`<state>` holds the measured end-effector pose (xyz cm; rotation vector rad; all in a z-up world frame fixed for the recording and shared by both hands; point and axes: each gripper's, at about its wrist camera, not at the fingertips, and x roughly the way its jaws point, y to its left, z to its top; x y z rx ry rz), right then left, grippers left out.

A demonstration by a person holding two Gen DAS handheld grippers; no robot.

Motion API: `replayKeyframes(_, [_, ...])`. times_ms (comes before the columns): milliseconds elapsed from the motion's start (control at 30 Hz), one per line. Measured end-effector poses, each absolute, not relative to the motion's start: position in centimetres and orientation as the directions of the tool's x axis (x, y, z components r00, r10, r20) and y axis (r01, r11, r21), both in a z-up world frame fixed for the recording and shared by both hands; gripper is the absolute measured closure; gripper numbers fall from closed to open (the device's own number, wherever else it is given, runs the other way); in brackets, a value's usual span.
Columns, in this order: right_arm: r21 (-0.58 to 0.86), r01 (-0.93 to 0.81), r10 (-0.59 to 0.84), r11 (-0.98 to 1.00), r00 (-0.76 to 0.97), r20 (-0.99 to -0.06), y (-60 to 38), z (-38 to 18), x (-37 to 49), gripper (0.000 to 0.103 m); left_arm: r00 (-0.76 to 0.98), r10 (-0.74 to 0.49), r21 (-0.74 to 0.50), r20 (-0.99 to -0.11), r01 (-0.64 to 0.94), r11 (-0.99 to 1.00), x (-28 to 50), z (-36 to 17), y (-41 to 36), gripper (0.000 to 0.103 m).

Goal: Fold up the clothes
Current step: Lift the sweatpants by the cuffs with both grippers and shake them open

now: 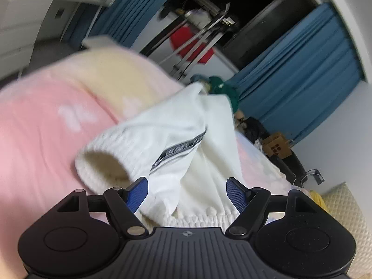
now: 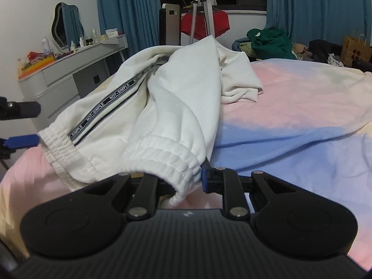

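In the left wrist view, a dark woven tape (image 1: 180, 147) with pale lettering, too blurred to be read, is seen running down the side of the white sweatpants (image 1: 183, 134). The left gripper (image 1: 187, 191) is spread wide; its blue pads (image 1: 137, 193) stand well apart, with the ribbed waistband (image 1: 200, 219) and loose cloth lying between them, and nothing is clamped. A ribbed cuff opening (image 1: 102, 165) is seen just left of the tape. The sweatpants are spread over the pink bedspread (image 1: 34, 125). Beyond the sweatpants, a brown paper bag (image 1: 277, 147) printed with dark dots is seen beside the blue curtain (image 1: 300, 81).

In the right wrist view, the tape (image 2: 102, 114) is read as "NOT-SIMPLE", repeated along its length. The right gripper (image 2: 186, 179) is closed onto the ribbed cuff (image 2: 167, 160) of the sweatpants (image 2: 176, 88); the blue pad (image 2: 204, 174) is pressed against the cuff's right edge, while the other finger is hidden under the cloth. The sweatpants are heaped on the pink and blue bedspread (image 2: 290, 127). Left of the sweatpants, the left gripper's blue pad (image 2: 22, 140) is seen at the waistband (image 2: 58, 139). A green garment (image 2: 269, 41) lies behind the sweatpants, and a paper bag (image 2: 355, 51) with dark dots stands right of it. A grey dressing table (image 2: 69, 69) stands left of the sweatpants.
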<state>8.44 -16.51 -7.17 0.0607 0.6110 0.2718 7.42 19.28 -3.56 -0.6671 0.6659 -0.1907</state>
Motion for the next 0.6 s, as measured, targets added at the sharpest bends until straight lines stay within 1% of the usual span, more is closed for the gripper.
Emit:
replayKeyframes(100, [0.144, -0.222, 0.264, 0.964, 0.778, -0.569, -16.8, -7.5, 8.8, 0.083, 0.736, -0.331, -0.618, -0.591, -0.149, 0.772, 8.5, -5.5, 19.4, 0.027])
replayKeyframes(133, [0.149, -0.216, 0.263, 0.965, 0.776, -0.574, -16.8, -7.6, 8.9, 0.083, 0.734, -0.318, -0.613, -0.600, -0.167, 0.772, 8.6, -5.9, 19.6, 0.027])
replayKeyframes(233, [0.168, -0.200, 0.261, 0.965, 0.767, -0.586, -17.1, -8.1, 9.2, 0.083, 0.747, -0.300, -0.610, -0.593, -0.174, 0.773, 9.4, -6.4, 19.4, 0.027])
replayKeyframes(300, [0.169, -0.198, 0.260, 0.965, 0.768, -0.585, -17.1, -8.3, 9.2, 0.083, 0.756, -0.289, -0.607, -0.587, -0.176, 0.775, 10.2, -6.6, 19.1, 0.028])
replayKeyframes(367, [0.150, -0.202, 0.252, 0.968, 0.776, -0.578, -17.1, -8.6, 9.1, 0.082, 0.769, -0.269, -0.598, -0.580, -0.177, 0.782, 11.8, -6.8, 18.7, 0.036])
replayKeyframes(433, [0.119, -0.203, 0.234, 0.972, 0.786, -0.572, -17.0, -9.0, 9.0, 0.081, 0.786, -0.248, -0.578, -0.567, -0.165, 0.799, 12.6, -6.4, 18.6, 0.051])
replayKeyframes(467, [0.112, -0.199, 0.227, 0.974, 0.785, -0.577, -17.0, -9.4, 9.1, 0.082, 0.795, -0.225, -0.569, -0.563, -0.175, 0.804, 13.0, -6.2, 18.7, 0.060])
replayKeyframes(500, [0.109, -0.194, 0.221, 0.975, 0.780, -0.585, -17.0, -9.8, 9.1, 0.082, 0.804, -0.202, -0.559, -0.559, -0.185, 0.808, 13.5, -6.0, 18.9, 0.067])
replayKeyframes(533, [0.127, -0.190, 0.228, 0.974, 0.771, -0.595, -17.1, -10.2, 9.2, 0.083, 0.812, -0.182, -0.551, -0.555, -0.195, 0.811, 13.9, -5.8, 19.0, 0.069])
replayKeyframes(600, [0.182, -0.189, 0.262, 0.965, 0.753, -0.604, -17.5, -10.5, 9.1, 0.083, 0.810, -0.165, -0.544, -0.563, -0.213, 0.812, 15.0, -5.5, 19.7, 0.081])
